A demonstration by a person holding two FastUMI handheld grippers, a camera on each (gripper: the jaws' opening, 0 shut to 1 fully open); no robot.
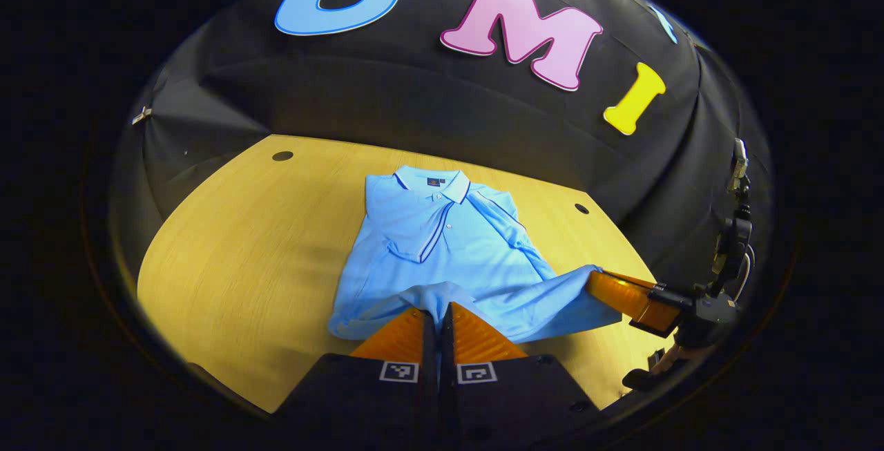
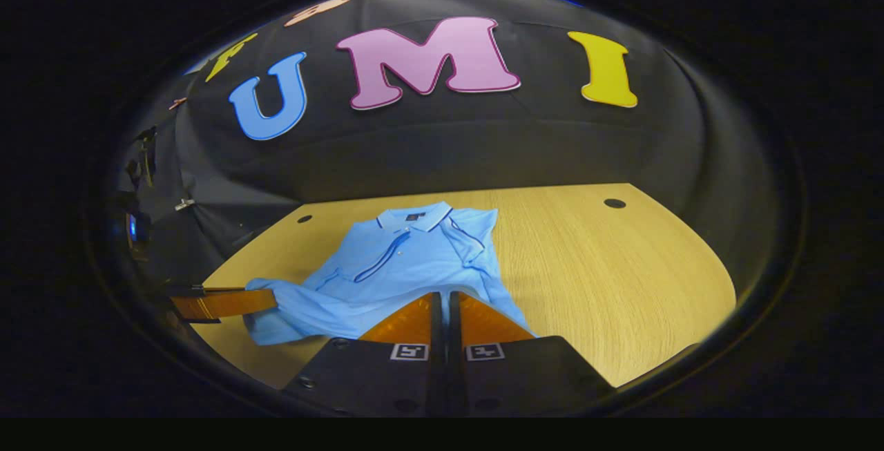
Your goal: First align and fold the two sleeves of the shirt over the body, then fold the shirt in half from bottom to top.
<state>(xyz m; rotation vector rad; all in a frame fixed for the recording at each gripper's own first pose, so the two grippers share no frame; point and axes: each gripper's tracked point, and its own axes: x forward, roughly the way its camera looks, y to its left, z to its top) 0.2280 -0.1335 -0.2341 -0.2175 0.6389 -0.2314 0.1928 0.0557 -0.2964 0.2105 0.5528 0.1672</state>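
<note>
Shirt (image 1: 442,251) is lying collar-away on the tabletop (image 1: 242,251), sleeves already folded in; it looks light, limp and floppy. I am pinching its hem with both claws, left claw (image 1: 437,313) and right claw (image 2: 443,299), each clenched on a bottom corner region.

The shirt (image 1: 449,251) is light blue, with thin dark piping along its collar (image 1: 431,185), placket and sleeve seams, and a small dark tag inside the collar; the table (image 1: 255,251) under the shirt is pale yellow wood grain, with small dark round holes (image 1: 282,156) beyond the collar.
</note>
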